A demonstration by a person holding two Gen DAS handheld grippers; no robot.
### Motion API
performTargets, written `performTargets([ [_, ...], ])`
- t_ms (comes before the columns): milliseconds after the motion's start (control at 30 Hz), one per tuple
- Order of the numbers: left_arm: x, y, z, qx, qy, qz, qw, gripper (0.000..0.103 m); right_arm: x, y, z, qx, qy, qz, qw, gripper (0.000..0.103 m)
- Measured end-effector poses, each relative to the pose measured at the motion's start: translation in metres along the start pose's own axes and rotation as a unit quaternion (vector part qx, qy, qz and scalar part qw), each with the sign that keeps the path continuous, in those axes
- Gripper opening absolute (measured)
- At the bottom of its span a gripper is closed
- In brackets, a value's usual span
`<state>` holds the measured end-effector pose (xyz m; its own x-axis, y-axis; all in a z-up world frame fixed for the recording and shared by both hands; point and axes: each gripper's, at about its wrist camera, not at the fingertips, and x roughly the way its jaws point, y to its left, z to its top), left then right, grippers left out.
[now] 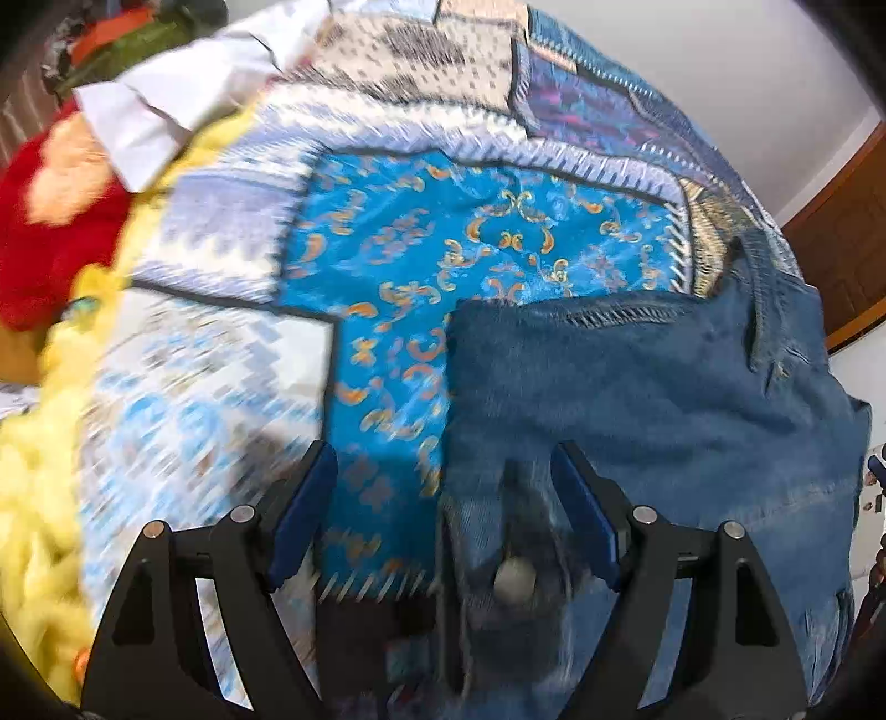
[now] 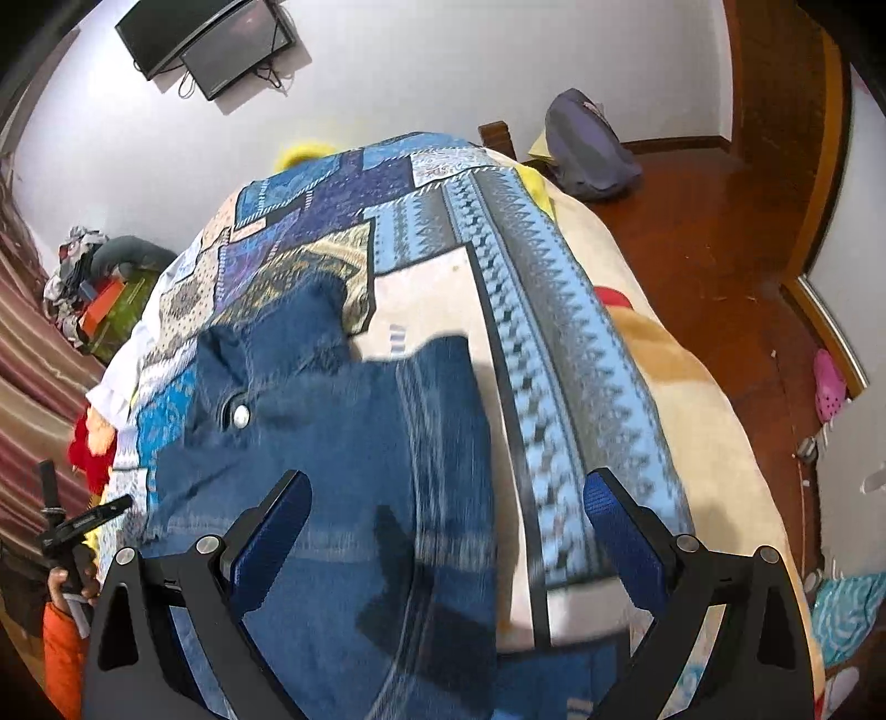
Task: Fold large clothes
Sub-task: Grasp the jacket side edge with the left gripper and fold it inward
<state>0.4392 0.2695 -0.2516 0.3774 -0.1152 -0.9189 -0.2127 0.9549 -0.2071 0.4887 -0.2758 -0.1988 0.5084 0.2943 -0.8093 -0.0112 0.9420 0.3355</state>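
Blue jeans spread flat across the patchwork quilt. Left gripper wide apart over the button waistband; right gripper spread wide above the denim's edge.

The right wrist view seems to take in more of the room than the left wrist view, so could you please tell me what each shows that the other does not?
Only the right wrist view shows the wall-mounted screens, the wooden floor, a grey bag and pink shoes. Only the left wrist view shows the bright blue patch with orange motifs up close. Both share the denim garment with its metal button, the patchwork bedspread, and an open hand-held gripper: right, left.
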Motion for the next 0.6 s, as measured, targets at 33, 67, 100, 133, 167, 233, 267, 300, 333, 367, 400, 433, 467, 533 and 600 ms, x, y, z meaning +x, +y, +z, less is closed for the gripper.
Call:
performTargets([
  [33, 0.01, -0.002, 0.005, 0.001, 0.006, -0.001, 1.0, 0.079, 0.005, -0.001, 0.004, 0.002, 0.003, 0.0, 1.0, 0.098],
  [67, 0.018, -0.004, 0.01, 0.002, 0.011, -0.001, 0.9999, 0.079, 0.011, -0.002, 0.009, 0.004, 0.007, -0.002, 1.0, 0.098],
  [100, 0.025, -0.006, 0.013, 0.002, 0.014, -0.002, 0.9999, 0.079, 0.019, -0.003, 0.013, 0.006, 0.012, -0.001, 1.0, 0.097],
  [133, 0.034, -0.007, 0.017, 0.001, 0.015, -0.008, 0.9999, 0.079, 0.026, -0.003, 0.015, 0.007, 0.017, 0.002, 1.0, 0.093],
  [167, 0.04, -0.008, 0.02, -0.003, 0.016, -0.016, 0.9997, 0.079, 0.033, -0.002, 0.017, 0.007, 0.024, 0.006, 1.0, 0.085],
  [233, 0.049, -0.008, 0.025, -0.012, 0.018, -0.04, 0.9989, 0.074, 0.05, 0.001, 0.019, 0.006, 0.043, 0.019, 0.999, 0.073],
  [267, 0.054, -0.008, 0.027, -0.022, 0.022, -0.054, 0.9981, 0.07, 0.053, 0.003, 0.019, 0.005, 0.044, 0.023, 0.999, 0.072],
  [300, 0.057, -0.009, 0.029, -0.031, 0.022, -0.054, 0.9978, 0.069, 0.057, 0.006, 0.02, 0.004, 0.037, 0.024, 0.999, 0.07],
  [333, 0.058, -0.01, 0.031, -0.036, 0.017, -0.053, 0.9978, 0.056, 0.059, 0.008, 0.021, 0.004, 0.033, 0.026, 0.999, 0.058],
  [367, 0.057, -0.013, 0.033, -0.035, 0.013, -0.054, 0.9978, 0.034, 0.062, 0.011, 0.024, 0.005, 0.037, 0.029, 0.999, 0.047],
  [400, 0.056, -0.017, 0.035, -0.033, 0.013, -0.047, 0.9983, 0.03, 0.066, 0.014, 0.026, 0.006, 0.041, 0.03, 0.999, 0.043],
  [433, 0.055, -0.02, 0.036, -0.03, 0.013, -0.039, 0.9987, 0.025, 0.068, 0.017, 0.027, 0.004, 0.042, 0.03, 0.999, 0.034],
  [467, 0.052, -0.025, 0.036, -0.025, 0.009, -0.028, 0.9992, 0.021, 0.069, 0.021, 0.028, -0.001, 0.045, 0.029, 0.999, 0.026],
  [533, 0.041, -0.034, 0.035, -0.005, -0.006, 0.001, 1.0, 0.019, 0.07, 0.032, 0.031, -0.019, 0.045, 0.023, 0.999, 0.02],
  [600, 0.023, -0.042, 0.032, 0.021, -0.037, 0.028, 0.9987, 0.018, 0.066, 0.046, 0.037, -0.051, 0.036, 0.016, 0.998, 0.017],
])
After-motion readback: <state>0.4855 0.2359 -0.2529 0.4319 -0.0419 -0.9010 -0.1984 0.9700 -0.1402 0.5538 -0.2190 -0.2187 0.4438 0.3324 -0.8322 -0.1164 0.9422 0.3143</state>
